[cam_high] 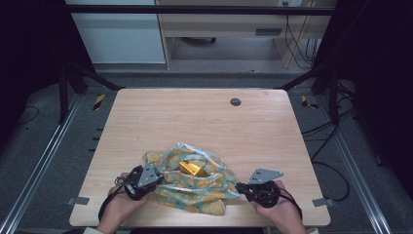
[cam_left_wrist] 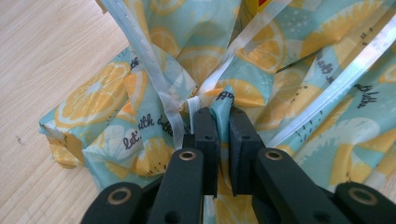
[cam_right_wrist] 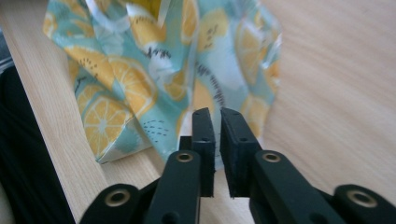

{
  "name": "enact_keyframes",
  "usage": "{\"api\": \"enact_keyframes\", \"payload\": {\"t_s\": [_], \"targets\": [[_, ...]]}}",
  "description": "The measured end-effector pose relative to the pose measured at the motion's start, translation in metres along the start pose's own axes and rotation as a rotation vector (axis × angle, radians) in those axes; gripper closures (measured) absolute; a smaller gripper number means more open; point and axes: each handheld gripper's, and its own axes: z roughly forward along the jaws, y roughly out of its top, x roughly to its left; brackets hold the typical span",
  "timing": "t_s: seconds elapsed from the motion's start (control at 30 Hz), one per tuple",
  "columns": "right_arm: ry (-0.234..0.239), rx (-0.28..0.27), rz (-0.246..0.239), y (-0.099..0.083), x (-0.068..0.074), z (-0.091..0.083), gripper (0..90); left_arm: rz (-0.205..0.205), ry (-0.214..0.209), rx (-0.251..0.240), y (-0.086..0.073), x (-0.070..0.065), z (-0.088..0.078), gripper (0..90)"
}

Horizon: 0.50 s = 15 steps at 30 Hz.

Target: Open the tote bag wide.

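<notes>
A crumpled plastic bag [cam_high: 197,187] printed with lemons on pale blue lies on the wooden table [cam_high: 195,117] near its front edge. A shiny gold packet [cam_high: 193,168] shows in the bag's open top. My left gripper [cam_high: 158,184] is at the bag's left side. In the left gripper view [cam_left_wrist: 223,116] its jaws stand a narrow gap apart with a fold of the bag [cam_left_wrist: 154,70] between them, not pinched. My right gripper [cam_high: 239,186] is at the bag's right edge. Its jaws [cam_right_wrist: 217,116] are slightly apart with nothing between them, and the bag [cam_right_wrist: 154,70] lies just beyond the tips.
A dark round grommet [cam_high: 235,102] sits in the table's far half. The table's front edge [cam_right_wrist: 56,140] runs close to the right gripper. Dark frame posts and cables stand beyond the table's sides.
</notes>
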Motion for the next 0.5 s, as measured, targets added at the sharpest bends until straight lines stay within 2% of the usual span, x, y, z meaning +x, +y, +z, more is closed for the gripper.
{"api": "enact_keyframes", "payload": {"t_s": [0.13,0.17,0.2,0.27,0.37,0.47,0.5], "targets": [[-0.029,-0.065,-0.004,0.012,-0.006,-0.017,69.8,-0.017,0.009,-0.018,-0.001,-0.001,-0.002,79.8],[-0.031,-0.074,-0.006,0.017,-0.008,-0.02,66.0,-0.017,0.017,-0.026,-0.001,-0.001,-0.003,78.0],[-0.03,-0.083,-0.002,0.023,-0.008,-0.022,62.9,0.0,0.022,-0.018,-0.001,0.0,-0.005,75.7],[-0.037,-0.097,-0.024,0.037,-0.009,-0.024,55.5,-0.011,0.031,-0.042,0.0,0.0,-0.009,69.7],[-0.034,-0.096,-0.069,0.061,-0.007,-0.02,45.5,-0.026,0.041,-0.095,0.0,-0.003,-0.018,57.1],[-0.014,-0.087,-0.096,0.082,-0.007,-0.006,42.2,-0.053,0.029,-0.157,0.002,-0.006,-0.028,47.9],[-0.002,-0.08,-0.094,0.087,-0.008,0.0,41.9,-0.063,0.021,-0.177,0.004,-0.007,-0.03,47.5]]}}
